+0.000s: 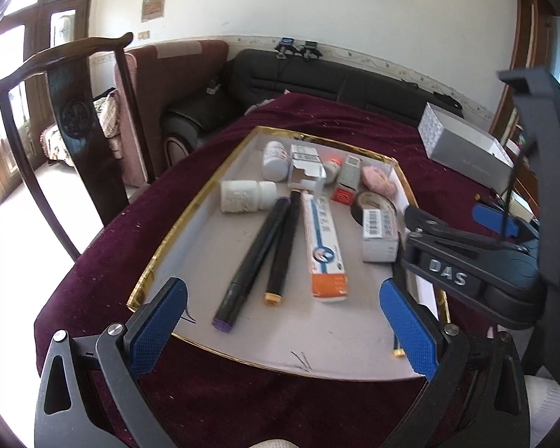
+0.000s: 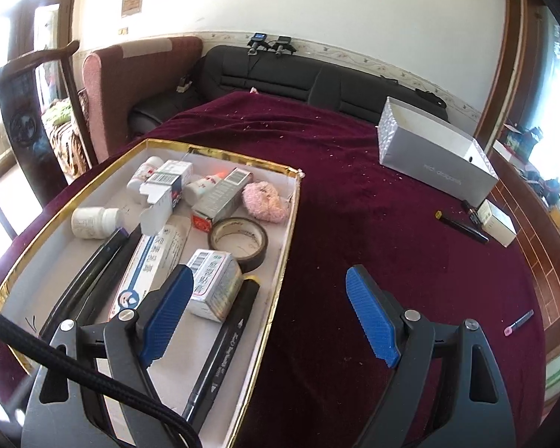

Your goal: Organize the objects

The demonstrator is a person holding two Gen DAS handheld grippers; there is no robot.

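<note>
A gold-rimmed white tray [image 1: 190, 220] [image 2: 283, 239] on the maroon tablecloth holds two black markers [image 1: 259, 257], an orange-and-white tube box [image 1: 323, 246], white pill bottles [image 1: 244, 196], small boxes [image 2: 214, 283], a tape roll [image 2: 239, 240] and a pink puff [image 2: 263, 201]. A third marker [image 2: 224, 351] lies along the tray's right wall. My left gripper [image 1: 280, 321] is open and empty over the tray's near edge. My right gripper [image 2: 268, 313] is open and empty over the tray's right wall; its body shows in the left wrist view [image 1: 466, 261].
A grey open box [image 2: 435, 153] stands at the far right of the table. A black pen [image 2: 463, 226], a small white box [image 2: 498, 222] and a pink-capped pen [image 2: 519, 323] lie on the cloth at right. A wooden chair [image 1: 74, 123] and sofas stand behind.
</note>
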